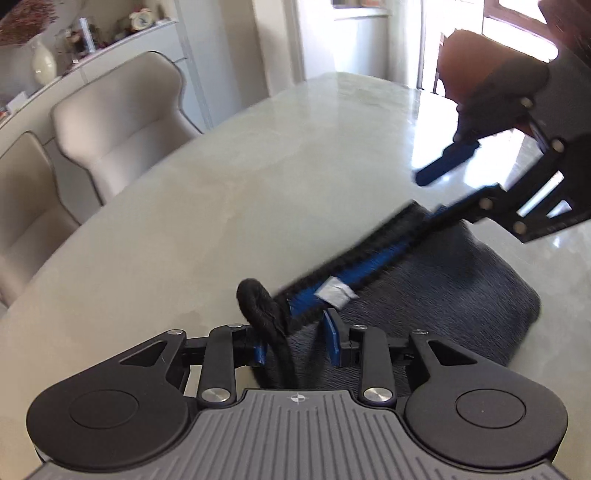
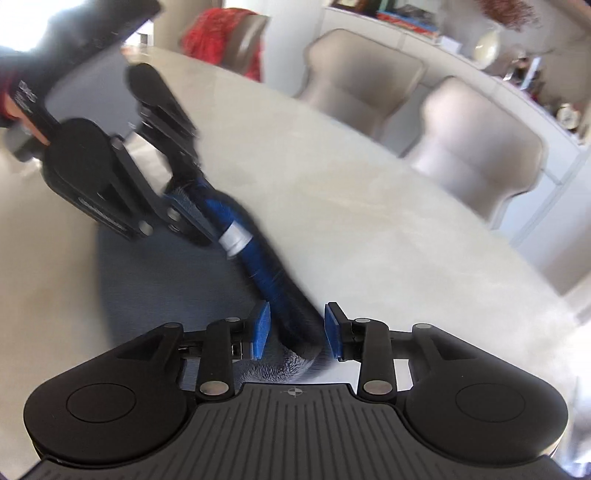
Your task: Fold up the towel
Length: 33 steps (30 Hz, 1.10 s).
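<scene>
dark grey towel [image 1: 461, 291] with blue-black border, white label [image 1: 335, 292]; blue-padded black tongs [image 1: 297, 341]

I'm looking into a home dining room: a pale oval marble worktop [image 1: 258, 177] ringed by beige upholstered chairs [image 1: 118, 122], a white sideboard [image 1: 122, 48] carrying a vase [image 1: 43, 65], clock [image 1: 140, 19] and ornaments.

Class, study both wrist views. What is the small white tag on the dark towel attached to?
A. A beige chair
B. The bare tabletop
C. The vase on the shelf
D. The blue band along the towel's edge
D: the white tag sits on the blue band running along the edge of the towel, which lies on the table.
</scene>
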Each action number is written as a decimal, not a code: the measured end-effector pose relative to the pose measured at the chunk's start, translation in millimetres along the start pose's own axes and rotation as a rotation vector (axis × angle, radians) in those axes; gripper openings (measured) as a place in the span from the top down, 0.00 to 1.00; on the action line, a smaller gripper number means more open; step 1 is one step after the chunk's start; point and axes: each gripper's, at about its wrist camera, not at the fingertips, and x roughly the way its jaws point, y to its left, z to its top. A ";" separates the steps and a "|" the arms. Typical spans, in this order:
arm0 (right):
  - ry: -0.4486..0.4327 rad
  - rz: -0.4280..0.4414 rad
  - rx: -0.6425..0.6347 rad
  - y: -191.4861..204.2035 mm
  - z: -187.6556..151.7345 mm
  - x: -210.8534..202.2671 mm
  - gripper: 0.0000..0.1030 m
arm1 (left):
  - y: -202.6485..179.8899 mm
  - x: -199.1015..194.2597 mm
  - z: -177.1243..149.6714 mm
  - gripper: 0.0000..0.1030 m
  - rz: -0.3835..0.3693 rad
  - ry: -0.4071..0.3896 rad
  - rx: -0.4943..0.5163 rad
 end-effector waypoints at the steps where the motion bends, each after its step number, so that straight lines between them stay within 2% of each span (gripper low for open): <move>1: -0.004 -0.015 0.005 -1.8 -1.1 0.3 0.67 | 3.8 -4.2 0.5 0.59 0.006 -0.023 -0.020; 3: -0.016 -0.034 0.011 -3.4 -3.3 -0.3 0.67 | 7.7 -17.1 0.3 0.48 0.000 -0.073 -0.046; 4: -0.031 -0.013 0.004 0.5 -4.7 -3.9 0.67 | 6.5 -21.7 -0.7 0.47 -0.015 -0.085 -0.046; 7: -0.060 0.100 -0.017 17.0 -7.5 -7.6 0.67 | -1.4 -29.7 -6.0 0.47 -0.060 -0.104 -0.039; 10: -0.046 0.153 -0.033 25.3 -11.5 -2.9 0.67 | -15.7 -34.7 -15.0 0.47 -0.143 -0.096 -0.021; 11: -0.036 0.158 -0.034 27.2 -12.6 0.7 0.67 | -20.1 -32.9 -17.7 0.47 -0.142 -0.086 -0.005; 13: -0.004 0.101 -0.032 23.8 -15.9 11.7 0.67 | -26.6 -23.7 -23.1 0.47 -0.111 -0.055 0.027; 15: 0.005 0.070 -0.028 19.8 -18.0 15.7 0.67 | -25.4 -11.4 -27.0 0.47 -0.065 -0.026 0.015; 20: -0.005 0.047 -0.014 11.8 -20.0 17.3 0.67 | -11.2 4.4 -23.7 0.47 0.009 -0.047 -0.023; 29: -0.023 0.006 0.011 -2.8 -23.6 20.2 0.67 | -2.5 20.2 -16.6 0.43 0.023 -0.072 -0.028; 33: -0.013 -0.077 0.016 -6.7 -26.9 17.7 0.67 | -2.5 23.7 -10.6 0.42 0.044 -0.095 -0.046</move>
